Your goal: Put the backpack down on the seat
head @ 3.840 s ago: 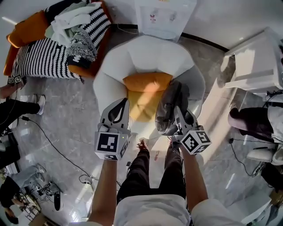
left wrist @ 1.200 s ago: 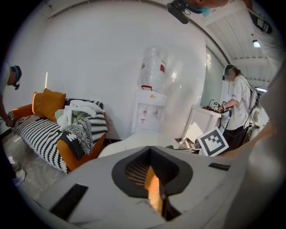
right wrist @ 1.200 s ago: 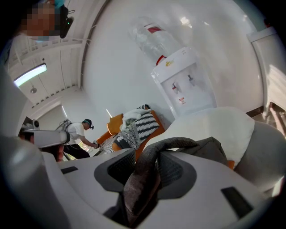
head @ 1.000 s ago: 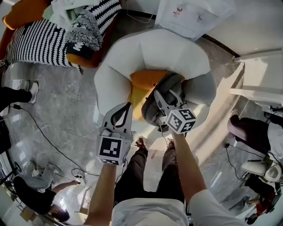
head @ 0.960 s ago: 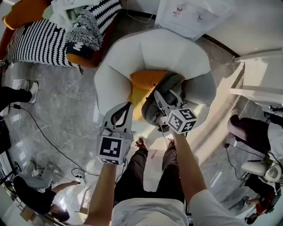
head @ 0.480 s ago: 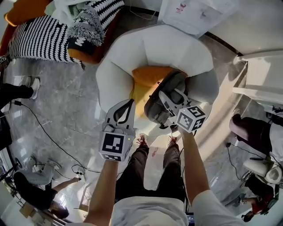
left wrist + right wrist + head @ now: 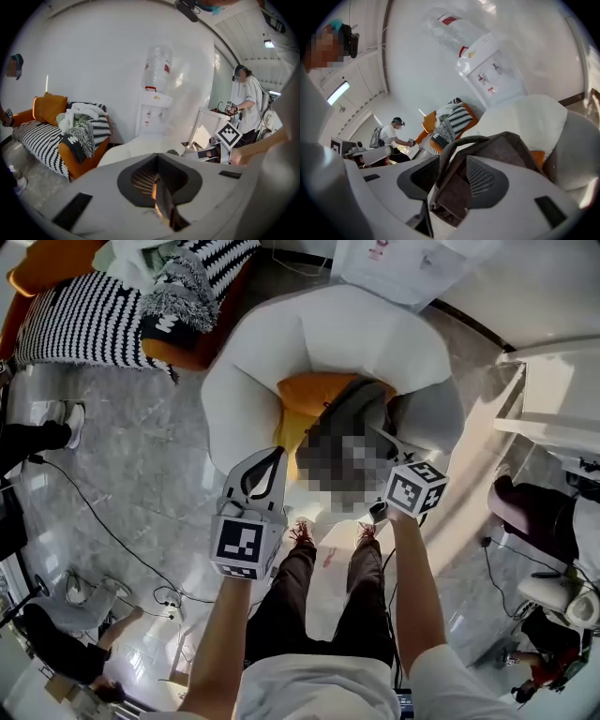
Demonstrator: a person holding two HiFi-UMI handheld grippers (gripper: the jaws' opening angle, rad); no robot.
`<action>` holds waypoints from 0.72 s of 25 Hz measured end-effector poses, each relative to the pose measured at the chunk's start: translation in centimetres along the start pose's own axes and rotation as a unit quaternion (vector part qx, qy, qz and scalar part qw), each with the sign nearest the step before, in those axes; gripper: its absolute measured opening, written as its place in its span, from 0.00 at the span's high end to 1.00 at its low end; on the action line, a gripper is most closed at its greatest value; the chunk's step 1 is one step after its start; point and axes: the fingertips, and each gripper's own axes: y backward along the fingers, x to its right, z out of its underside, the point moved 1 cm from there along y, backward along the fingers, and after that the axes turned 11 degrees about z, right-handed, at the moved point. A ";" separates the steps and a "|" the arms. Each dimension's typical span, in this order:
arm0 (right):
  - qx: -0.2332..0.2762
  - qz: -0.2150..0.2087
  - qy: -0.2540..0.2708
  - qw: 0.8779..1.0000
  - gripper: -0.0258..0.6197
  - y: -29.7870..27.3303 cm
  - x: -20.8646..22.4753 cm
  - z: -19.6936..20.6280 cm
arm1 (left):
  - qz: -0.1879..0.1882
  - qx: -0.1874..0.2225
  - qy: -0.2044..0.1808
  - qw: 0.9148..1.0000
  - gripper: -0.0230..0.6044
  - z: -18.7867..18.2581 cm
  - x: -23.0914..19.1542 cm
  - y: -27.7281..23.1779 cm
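— Since a second before, fingers of my right gripper had spread wide. The handle of the backpack lay loose between them, seen only in the right gripper view.

— And the backpack?

— One, on the armchair seat, against one orange cushion. My left gripper had its fingers closed, empty. Print on the water dispenser was too small to read.

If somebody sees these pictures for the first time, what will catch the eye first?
The white armchair in the middle of the head view, with the grey backpack lying on its seat beside an orange cushion. The right tongs stand open around the backpack's top handle, while the left tongs hang shut and empty before the chair.
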 end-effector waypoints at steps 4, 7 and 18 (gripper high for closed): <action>0.001 0.010 -0.003 1.000 0.71 1.3 1.2 0.2 | 0.001 -0.020 0.017 1.000 0.95 0.2 0.7 -0.1; 0.003 0.016 -0.001 1.000 0.71 2.0 1.6 0.0 | 0.002 -0.023 0.020 1.000 0.95 0.2 1.1 -0.1; 0.025 0.023 0.003 0.999 0.71 4.5 0.3 -2.2 | -0.005 0.013 -0.003 1.000 0.95 -1.4 1.4 0.2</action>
